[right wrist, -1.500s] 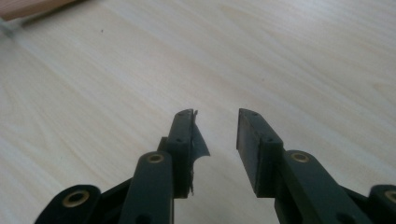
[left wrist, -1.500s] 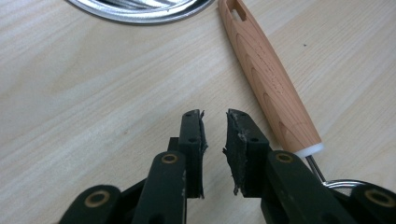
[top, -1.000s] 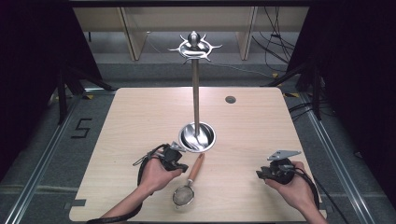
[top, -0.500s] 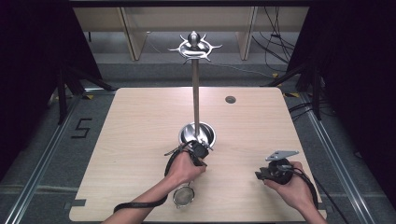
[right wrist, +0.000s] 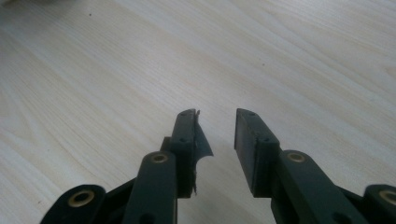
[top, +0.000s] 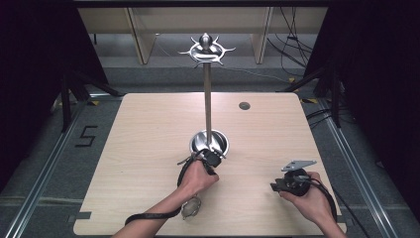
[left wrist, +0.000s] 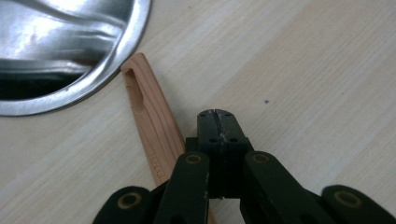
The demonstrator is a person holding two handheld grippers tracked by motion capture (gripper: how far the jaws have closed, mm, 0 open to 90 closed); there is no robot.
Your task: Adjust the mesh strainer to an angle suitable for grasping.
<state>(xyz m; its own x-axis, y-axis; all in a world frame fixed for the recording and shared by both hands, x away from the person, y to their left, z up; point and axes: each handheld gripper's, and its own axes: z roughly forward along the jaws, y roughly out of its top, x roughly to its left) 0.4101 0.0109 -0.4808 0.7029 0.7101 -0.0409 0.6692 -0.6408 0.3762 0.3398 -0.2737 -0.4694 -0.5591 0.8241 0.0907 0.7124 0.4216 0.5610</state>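
Note:
A small strainer lies on the wooden table; its mesh head (top: 190, 208) shows below my left hand, and its wooden handle (left wrist: 152, 112) points at the stand's shiny round base (left wrist: 56, 51). My left gripper (left wrist: 215, 116) is shut, pads pressed together with nothing between them. It sits just right of the handle, which runs under its body. In the high view this left gripper (top: 213, 157) is at the base's (top: 198, 144) front edge. My right gripper (right wrist: 217, 121) hovers over bare wood with a gap between its jaws; in the high view the right gripper (top: 275, 187) is at the front right.
A tall metal pole (top: 207, 99) rises from the base and ends in a crown of hooks (top: 207, 49). A dark round grommet (top: 244, 105) sits in the table's far right. Black curtains flank the table; cables trail from both hands.
My left hand has moved right and forward, from beside the strainer to over its handle, up against the stand's base. The right hand has stayed put.

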